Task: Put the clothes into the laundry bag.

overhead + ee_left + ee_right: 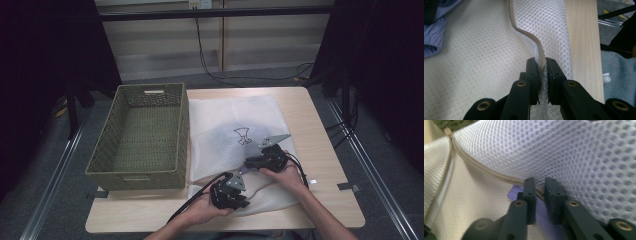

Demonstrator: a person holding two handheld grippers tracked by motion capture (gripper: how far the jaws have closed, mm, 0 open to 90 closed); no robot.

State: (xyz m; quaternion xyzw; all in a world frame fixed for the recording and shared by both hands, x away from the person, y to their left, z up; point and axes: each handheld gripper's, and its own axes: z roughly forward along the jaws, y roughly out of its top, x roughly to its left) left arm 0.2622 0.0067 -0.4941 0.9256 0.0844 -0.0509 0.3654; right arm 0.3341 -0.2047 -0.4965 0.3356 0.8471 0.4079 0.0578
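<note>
A white mesh laundry bag (235,115) lies on the wooden table (325,150). Its mouth faces the near edge. My left gripper (243,186) is shut on the bag's lower zip edge (529,35), which runs up between my left gripper's (542,62) jaws. My right gripper (248,164) sits just beyond it, over the upper layer. In the right gripper view, my right gripper (540,182) is shut on the upper zip edge (486,172), below the mesh (574,152). A blue garment (515,191) lies inside the bag, and its folds (434,37) appear in the left gripper view too.
An empty woven basket (135,180) stands on the left half of the table, touching the bag's left side. A strip of bare wood (584,37) runs beside the bag toward the table's edge. Cables trail from both grippers over the near edge.
</note>
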